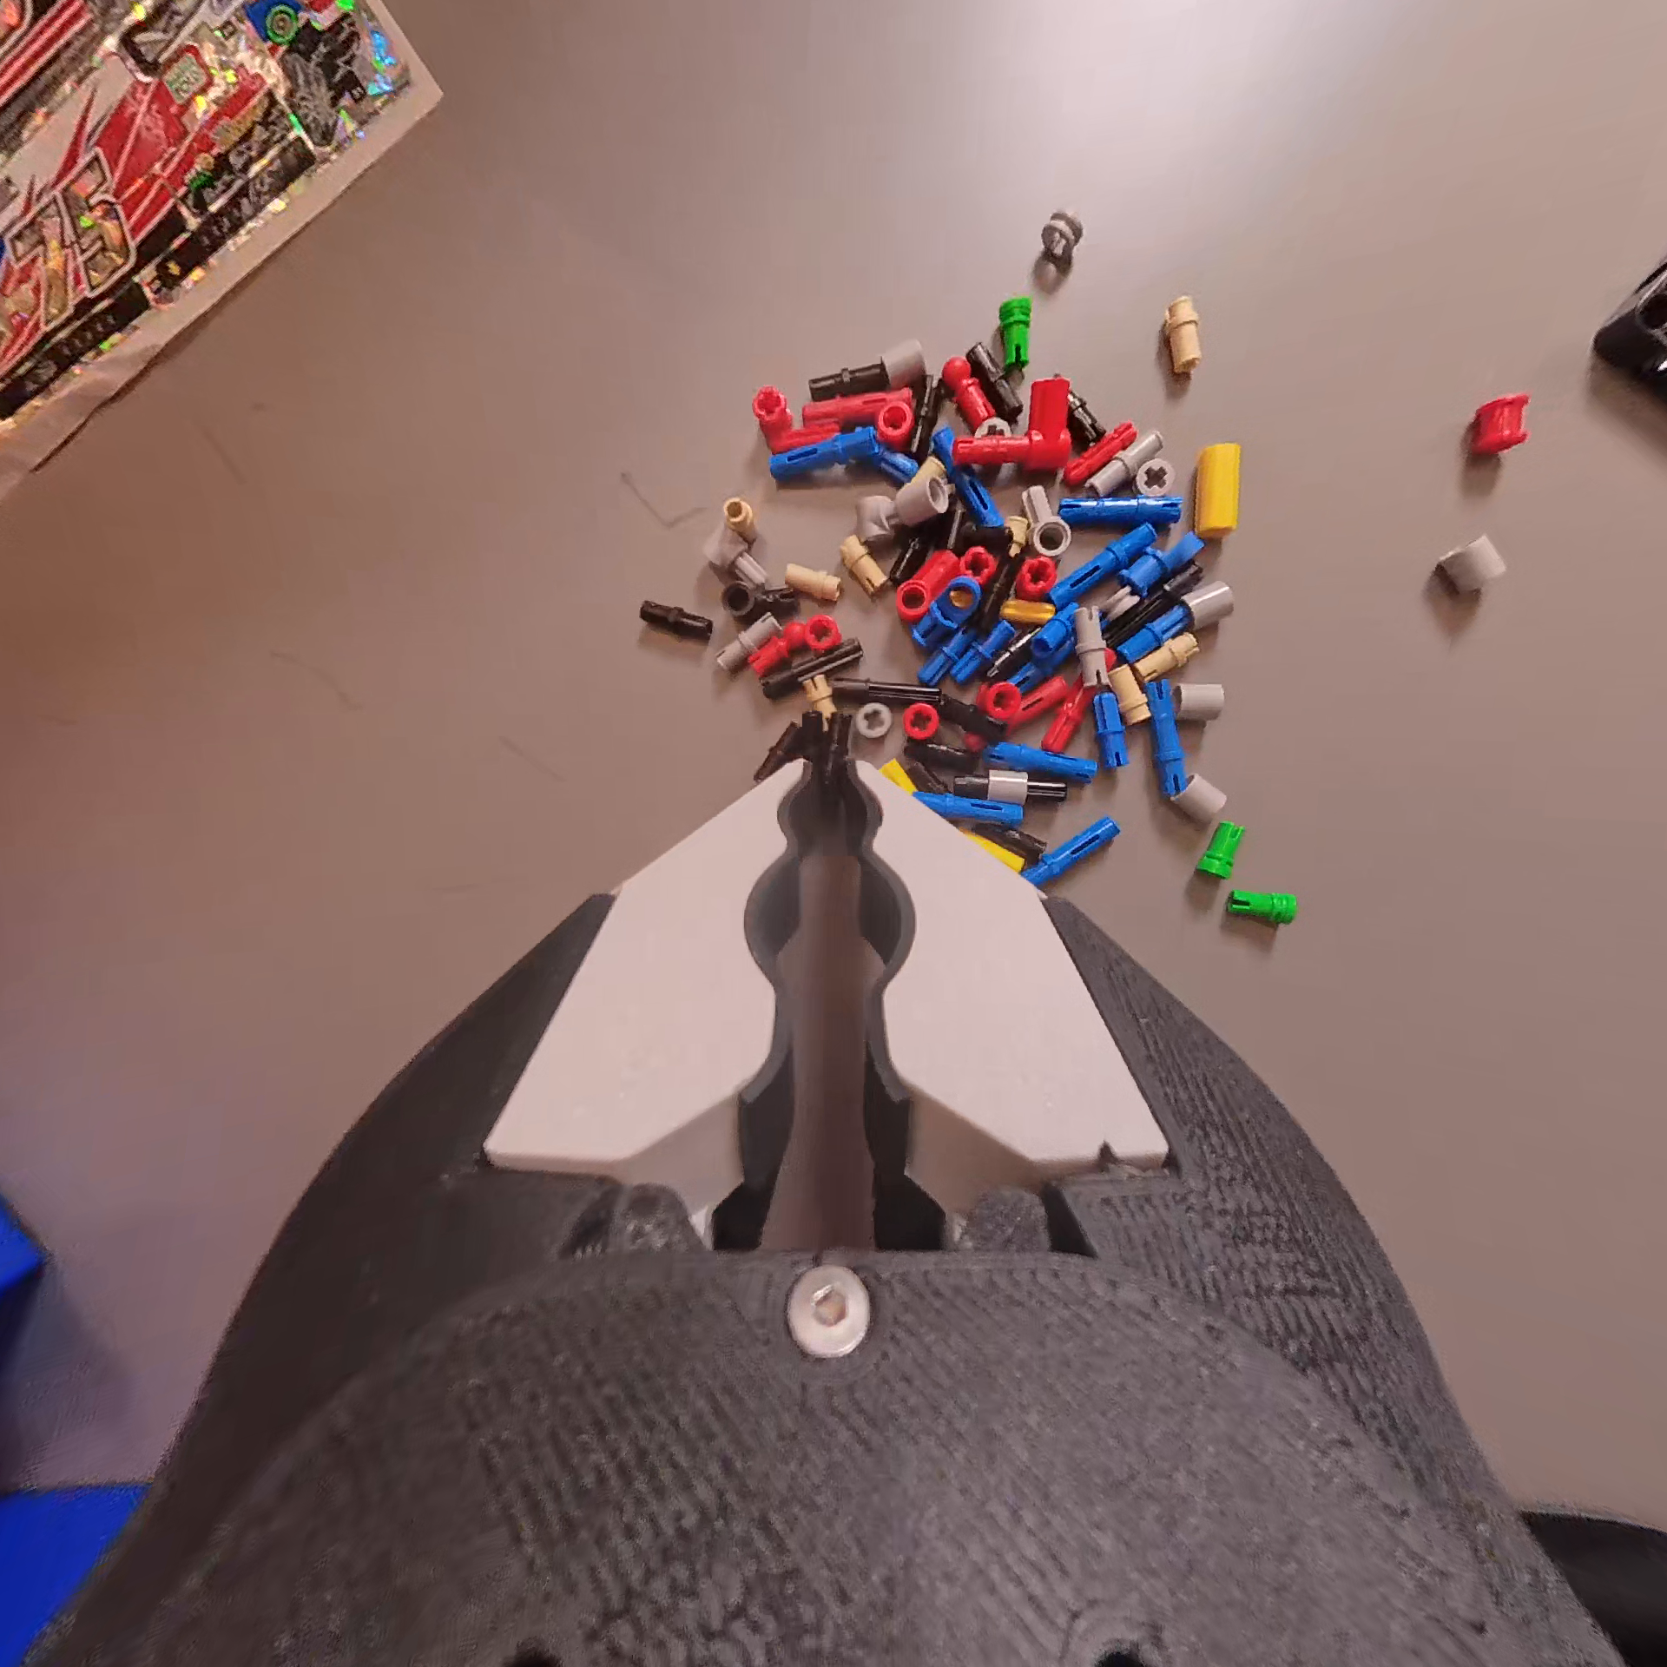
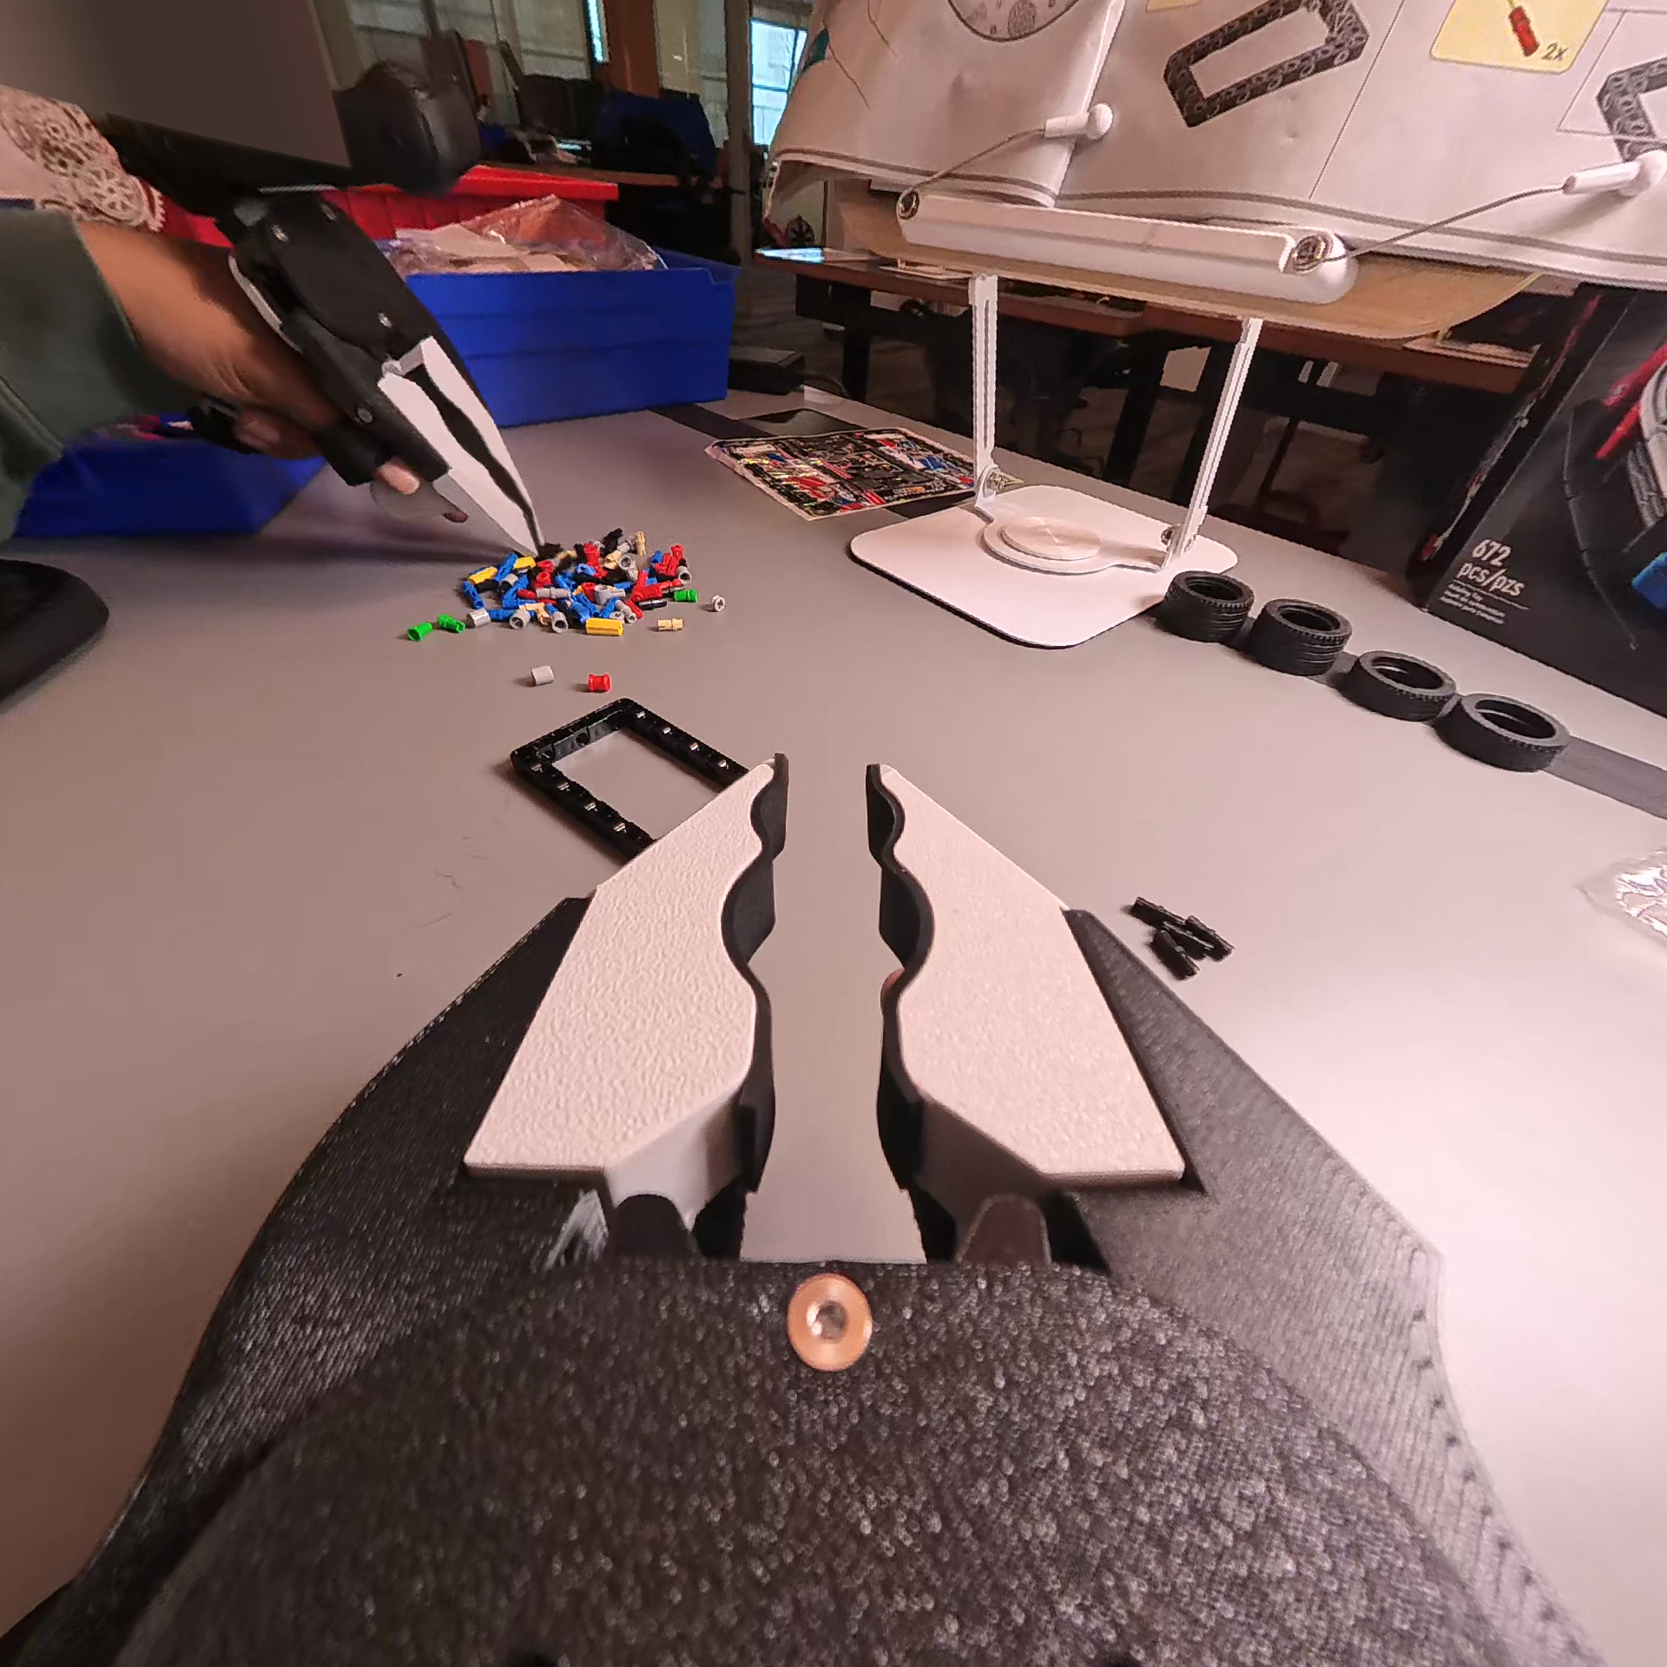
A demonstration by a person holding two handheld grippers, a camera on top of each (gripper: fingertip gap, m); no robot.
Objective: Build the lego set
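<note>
left gripper (image 1: 825, 767) pinched on a black pin (image 1: 828, 741) at the near edge of the pile of small coloured pins (image 1: 992, 577). right gripper (image 2: 825, 780) with fingers apart, holding nothing; black frame (image 2: 622, 767) just left of its fingertips, loose black pins (image 2: 1182, 934) to their right.

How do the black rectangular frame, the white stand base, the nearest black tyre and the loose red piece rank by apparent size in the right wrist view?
1. White stand base
2. Black rectangular frame, partly hidden behind the right gripper
3. Nearest black tyre
4. Loose red piece

The base stands farther away than the frame, so its lead is probably real.
</note>
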